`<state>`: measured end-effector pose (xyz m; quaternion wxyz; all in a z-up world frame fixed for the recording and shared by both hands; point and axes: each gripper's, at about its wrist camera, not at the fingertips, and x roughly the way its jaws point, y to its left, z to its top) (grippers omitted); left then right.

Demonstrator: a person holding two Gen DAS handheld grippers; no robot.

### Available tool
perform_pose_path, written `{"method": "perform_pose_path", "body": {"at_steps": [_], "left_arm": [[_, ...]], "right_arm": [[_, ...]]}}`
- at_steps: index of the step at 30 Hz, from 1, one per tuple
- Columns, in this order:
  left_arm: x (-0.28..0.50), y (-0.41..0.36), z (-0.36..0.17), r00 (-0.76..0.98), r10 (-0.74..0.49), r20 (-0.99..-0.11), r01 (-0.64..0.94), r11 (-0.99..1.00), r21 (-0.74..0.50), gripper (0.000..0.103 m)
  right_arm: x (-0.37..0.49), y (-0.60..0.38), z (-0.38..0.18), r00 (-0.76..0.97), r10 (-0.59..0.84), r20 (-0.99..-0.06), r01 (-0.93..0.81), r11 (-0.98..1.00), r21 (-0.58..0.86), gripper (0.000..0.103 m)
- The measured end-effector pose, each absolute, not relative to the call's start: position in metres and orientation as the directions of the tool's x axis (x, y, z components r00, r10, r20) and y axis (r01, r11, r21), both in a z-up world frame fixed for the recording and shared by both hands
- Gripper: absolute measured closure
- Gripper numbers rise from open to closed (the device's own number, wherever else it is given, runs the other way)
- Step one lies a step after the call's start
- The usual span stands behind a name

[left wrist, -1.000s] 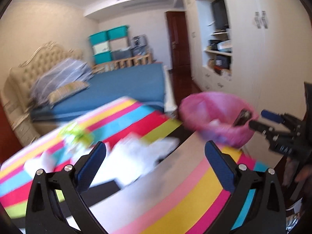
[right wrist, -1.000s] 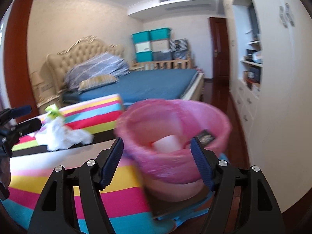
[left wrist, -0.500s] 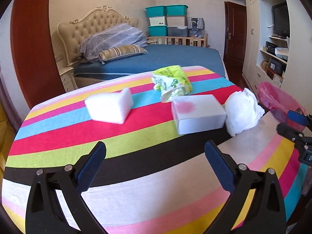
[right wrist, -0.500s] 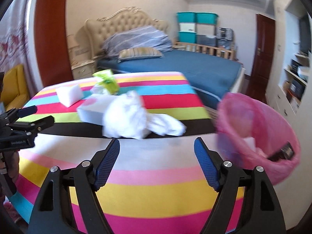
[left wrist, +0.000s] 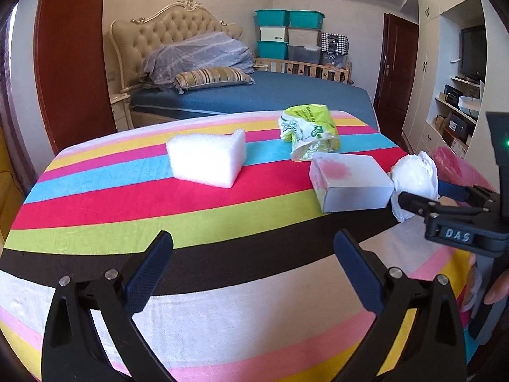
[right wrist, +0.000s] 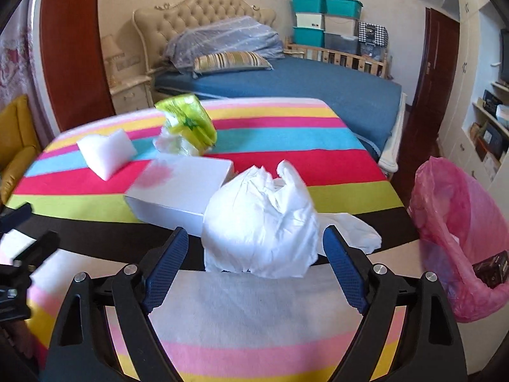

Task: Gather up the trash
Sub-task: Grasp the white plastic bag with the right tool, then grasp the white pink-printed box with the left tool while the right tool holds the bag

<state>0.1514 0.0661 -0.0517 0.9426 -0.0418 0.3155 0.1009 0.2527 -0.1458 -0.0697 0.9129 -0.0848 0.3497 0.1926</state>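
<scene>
On the striped table lie a white foam block (left wrist: 208, 159) (right wrist: 106, 152), a crumpled green-yellow wrapper (left wrist: 308, 133) (right wrist: 187, 124), a white box with a pink smudge (left wrist: 350, 184) (right wrist: 181, 184) and a crumpled white plastic bag (right wrist: 261, 216) (left wrist: 413, 178). My right gripper (right wrist: 254, 267) is open, its fingers either side of the near part of the white bag. My left gripper (left wrist: 254, 273) is open and empty, well short of the foam block and box. A bin lined with a pink bag (right wrist: 461, 235) stands off the table's right edge.
The table's striped cloth (left wrist: 159, 210) fills the foreground. A blue bed (left wrist: 270, 95) lies behind it, a wardrobe with shelves (left wrist: 451, 95) at right, a yellow chair (right wrist: 16, 140) at far left. The right gripper shows in the left wrist view (left wrist: 426, 195).
Both grippers have swung left from the pink bin toward the table. The right gripper has closed in on the white bag, which now sits between its open fingers.
</scene>
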Motion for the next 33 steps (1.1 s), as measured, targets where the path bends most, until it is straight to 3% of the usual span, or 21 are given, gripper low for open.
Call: {"method": "perform_pose_path", "body": {"at_steps": [1, 2, 5, 17, 30, 31, 33], "left_arm": [[0.151, 0.065, -0.052, 0.780, 0.160, -0.606, -0.213, 0.977, -0.016, 0.005], [0.151, 0.065, -0.053, 0.779, 0.159, -0.607, -0.211, 0.977, -0.015, 0.005], [0.153, 0.062, -0.053, 0.780, 0.156, -0.606, -0.204, 0.979, -0.011, 0.005], [0.221, 0.022, -0.060, 0.736, -0.006, -0.677, -0.095, 0.989, -0.112, 0.005], [0.301, -0.017, -0.080, 0.633, 0.041, -0.773, -0.020, 0.999, 0.037, 0.005], [0.301, -0.014, -0.083, 0.633, 0.039, -0.773, -0.027, 0.999, 0.028, 0.015], [0.295, -0.005, -0.081, 0.655, -0.007, -0.755, -0.038, 0.998, -0.043, 0.016]], "right_arm": [[0.252, -0.145, -0.071, 0.679, 0.291, -0.674, -0.415, 0.910, -0.025, 0.030], [0.249, -0.146, -0.068, 0.693, 0.289, -0.660, -0.413, 0.910, -0.034, 0.057], [0.239, -0.151, -0.063, 0.719, 0.280, -0.636, -0.409, 0.910, -0.061, 0.071], [0.193, -0.207, -0.054, 0.778, 0.309, -0.547, -0.362, 0.932, 0.012, 0.077], [0.191, -0.223, -0.063, 0.768, 0.343, -0.541, -0.361, 0.929, 0.078, 0.077], [0.191, -0.221, -0.065, 0.765, 0.344, -0.545, -0.364, 0.928, 0.075, 0.077], [0.188, -0.218, -0.067, 0.763, 0.344, -0.547, -0.371, 0.927, 0.065, 0.077]]}}
